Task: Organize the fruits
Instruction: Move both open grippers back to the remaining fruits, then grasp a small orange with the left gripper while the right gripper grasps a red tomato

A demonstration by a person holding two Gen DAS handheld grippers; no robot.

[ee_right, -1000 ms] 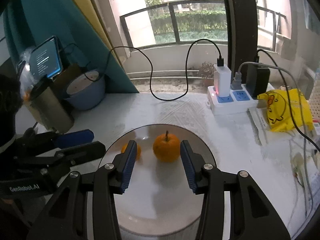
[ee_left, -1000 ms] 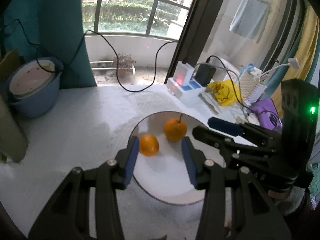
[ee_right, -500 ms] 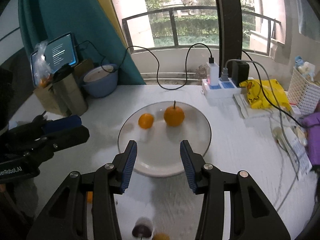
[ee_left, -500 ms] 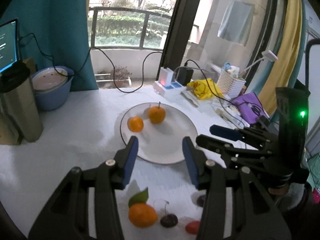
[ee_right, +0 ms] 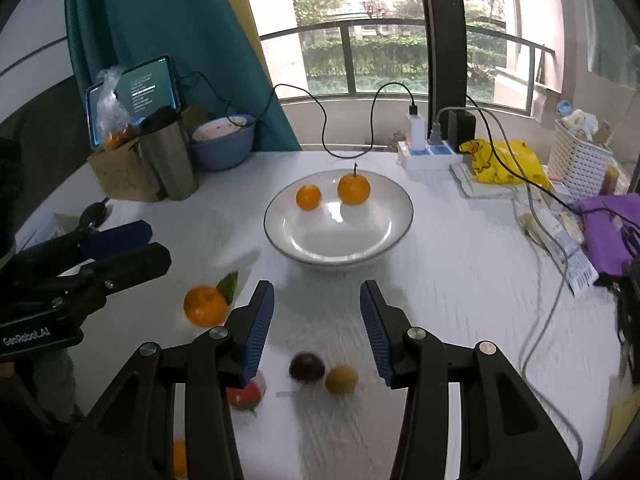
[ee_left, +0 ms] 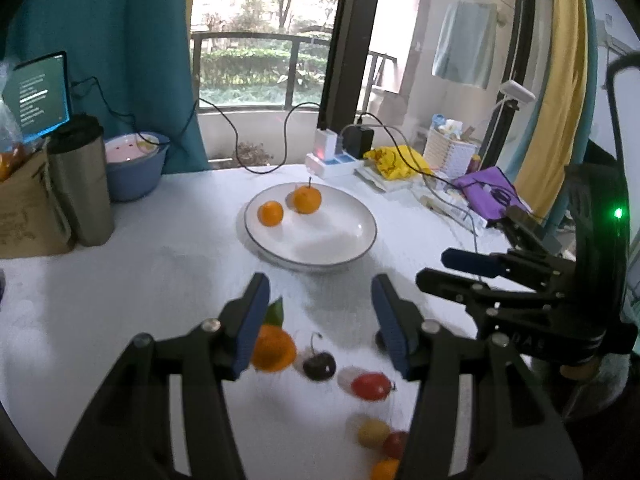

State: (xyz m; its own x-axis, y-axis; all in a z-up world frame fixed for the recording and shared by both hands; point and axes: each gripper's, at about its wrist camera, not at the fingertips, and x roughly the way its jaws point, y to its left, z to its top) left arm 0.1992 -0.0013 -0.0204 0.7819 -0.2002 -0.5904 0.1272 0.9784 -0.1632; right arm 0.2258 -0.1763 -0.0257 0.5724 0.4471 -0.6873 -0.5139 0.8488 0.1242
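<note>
Two oranges [ee_left: 288, 206] already sit in the white plate [ee_left: 360, 240], so with my left gripper [ee_left: 318, 320], its jaws just widened, and my right gripper [ee_right: 316, 320] both apart and empty, I'd settle squarely over the leafy orange [ee_right: 205, 306] on the table [ee_right: 460, 280] before closing gently.

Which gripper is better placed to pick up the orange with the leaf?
Left. The left gripper stands open, its near finger right beside the orange with the leaf. The right gripper faces the dark cherry.
</note>
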